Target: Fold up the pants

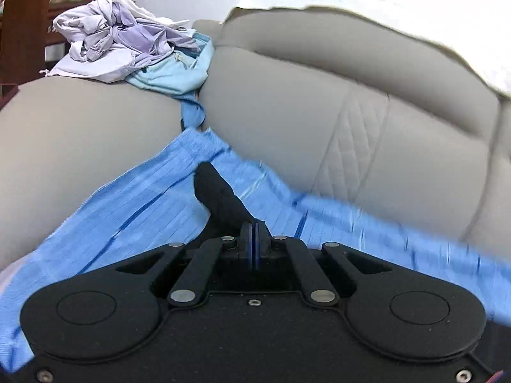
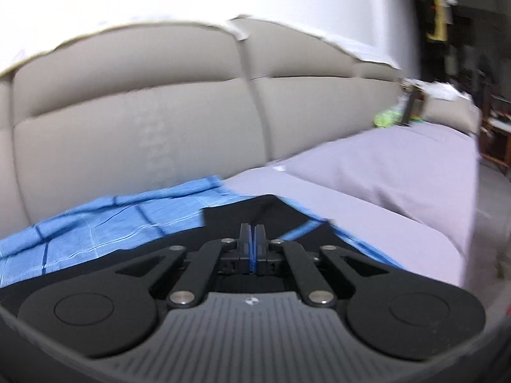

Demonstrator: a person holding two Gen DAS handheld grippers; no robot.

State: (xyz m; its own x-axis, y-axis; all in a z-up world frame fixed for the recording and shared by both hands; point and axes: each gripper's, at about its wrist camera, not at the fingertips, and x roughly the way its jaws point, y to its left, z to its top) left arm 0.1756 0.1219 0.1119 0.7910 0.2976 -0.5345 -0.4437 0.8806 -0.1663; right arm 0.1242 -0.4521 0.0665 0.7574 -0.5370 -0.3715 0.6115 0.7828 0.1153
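Fold under way: left gripper [image 1: 255,239] and right gripper [image 2: 252,242], both clamped on blue pants [image 1: 159,198] (unfolded heap [image 1: 127,48] at 11 o'clock); flattening remains.

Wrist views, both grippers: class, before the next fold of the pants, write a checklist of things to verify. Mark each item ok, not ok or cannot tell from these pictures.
1. Left gripper shut on the black fabric: ok.
2. Right gripper shut on the black fabric: ok, the fabric spreads from its closed tips.
3. Blue striped cloth spread under the fabric on the grey sofa: ok, though creased.
4. Pile of clothes away from the work area: ok, it sits at the seat's far end.
5. Pant legs aligned: cannot tell, most of the black fabric is hidden.
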